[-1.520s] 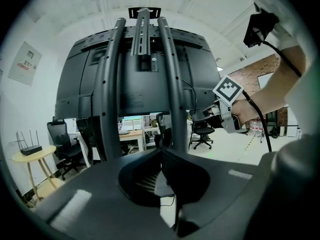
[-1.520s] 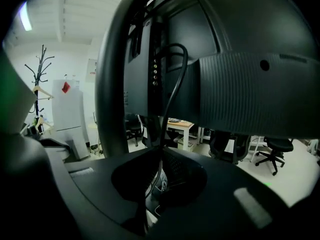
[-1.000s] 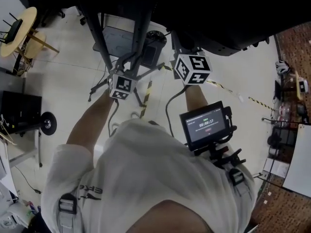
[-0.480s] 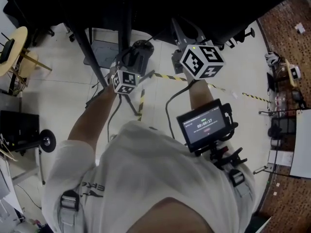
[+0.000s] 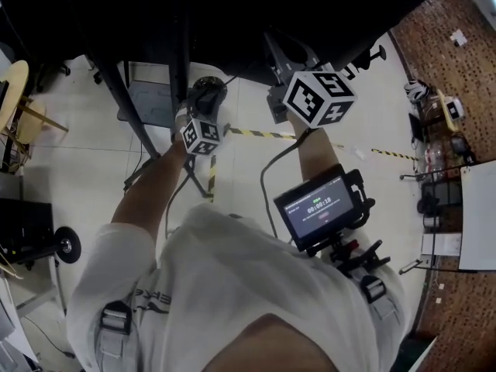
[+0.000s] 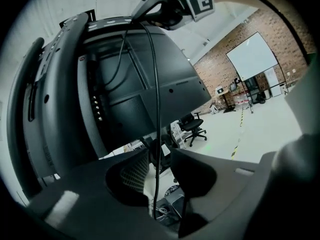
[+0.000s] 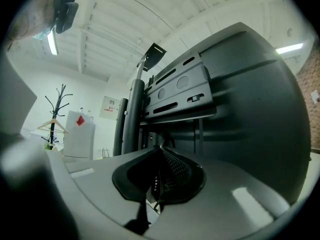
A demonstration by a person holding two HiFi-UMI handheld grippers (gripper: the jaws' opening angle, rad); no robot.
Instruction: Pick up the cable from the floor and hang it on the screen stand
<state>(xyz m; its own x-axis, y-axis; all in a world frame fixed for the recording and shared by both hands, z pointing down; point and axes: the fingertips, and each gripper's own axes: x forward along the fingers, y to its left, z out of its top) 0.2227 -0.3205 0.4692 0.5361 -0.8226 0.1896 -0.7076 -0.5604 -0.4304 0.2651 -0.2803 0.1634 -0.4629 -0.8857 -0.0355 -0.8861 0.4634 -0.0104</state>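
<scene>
A thin black cable hangs straight down from my right gripper, which shows at the top of the left gripper view by its marker cube. The cable passes between the jaws of my left gripper, which have just been opening; the pads stand apart and do not press it. My right gripper is shut on the cable, held level close behind the dark screen and its stand pole. In the head view both marker cubes sit under the screen's edge, and the cable droops below the right one.
The stand's legs spread over the pale floor beside yellow-black floor tape. A small monitor is strapped at the person's chest. An office chair and a brick wall lie beyond; a coat rack stands far off.
Both marker cubes have moved up the picture toward the screen. The right one has risen and looks larger. The left one has shifted sideways under the screen's edge.
</scene>
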